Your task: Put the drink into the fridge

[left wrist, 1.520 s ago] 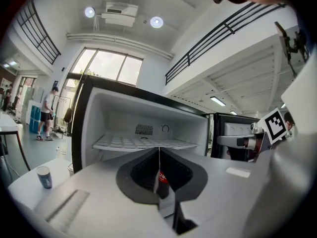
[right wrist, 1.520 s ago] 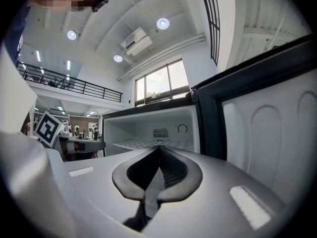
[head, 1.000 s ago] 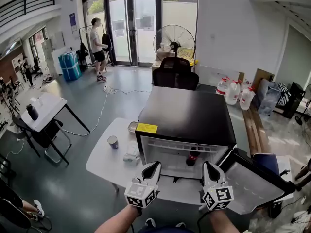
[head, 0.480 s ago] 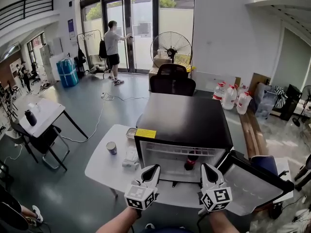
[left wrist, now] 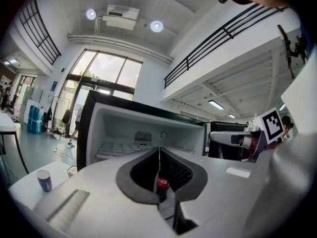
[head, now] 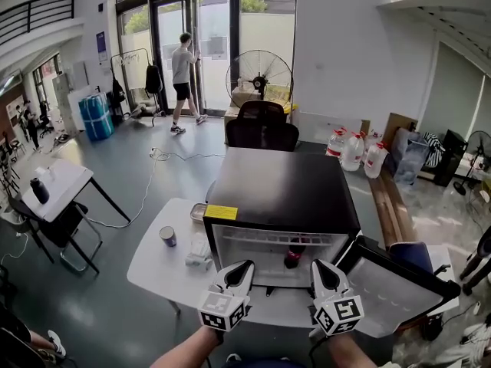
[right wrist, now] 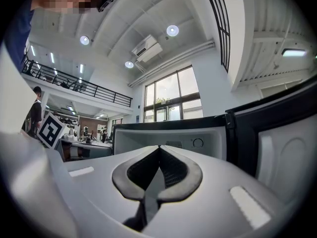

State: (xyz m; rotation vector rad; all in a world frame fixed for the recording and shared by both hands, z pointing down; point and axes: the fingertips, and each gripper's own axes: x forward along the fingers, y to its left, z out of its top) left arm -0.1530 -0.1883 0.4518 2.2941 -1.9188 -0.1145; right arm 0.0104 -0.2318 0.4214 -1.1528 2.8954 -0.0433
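The drink, a dark cola bottle with a red label, stands upright inside the black mini fridge. The fridge door hangs open to the right. Both grippers hover side by side just in front of the fridge opening. My left gripper is shut with nothing in it. My right gripper is shut and empty too. In the left gripper view the bottle shows beyond the closed jaws of the left gripper. The right gripper view has the right gripper facing the fridge's white interior.
The fridge rests on a white table that carries a paper cup, a small metal tray and a packet. Behind stand an office chair, a fan and water jugs. A person is at the glass doors.
The far person has walked from the left to the glass doors. The view has drifted slightly. Both grippers stay shut in front of the fridge, and the bottle has not moved.
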